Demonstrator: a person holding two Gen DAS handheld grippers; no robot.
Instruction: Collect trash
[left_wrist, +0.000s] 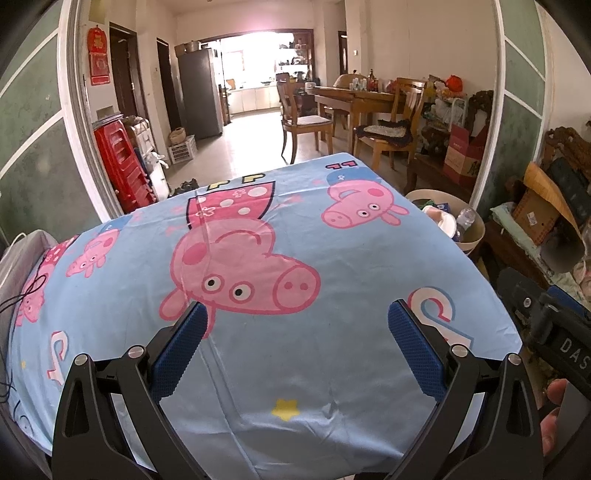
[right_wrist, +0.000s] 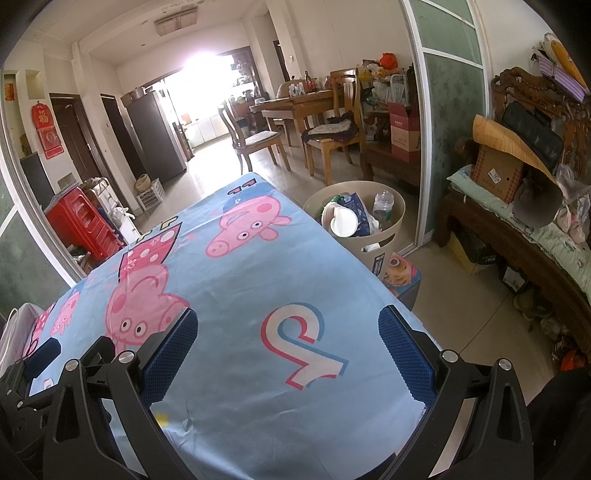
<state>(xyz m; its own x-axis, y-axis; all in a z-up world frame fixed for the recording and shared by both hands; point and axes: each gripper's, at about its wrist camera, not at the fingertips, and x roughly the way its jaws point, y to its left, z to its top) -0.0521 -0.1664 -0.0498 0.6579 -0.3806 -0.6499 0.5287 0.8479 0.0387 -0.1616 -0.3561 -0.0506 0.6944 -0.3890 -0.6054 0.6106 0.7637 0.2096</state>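
The trash sits in a beige bin on the floor just beside the far right edge of my bench: a white paper cup, a clear plastic bottle and a blue packet lie inside it, the cup leaning at the rim nearest the bench. A small stool with a cartoon face stands touching the bin's near side. The bench is draped in a light blue cloth printed with pink pigs. My left gripper hovers over the cloth with jaws spread wide and nothing between them; my right gripper hangs the same way, jaws released. Beyond stand a wooden dining table and chairs.
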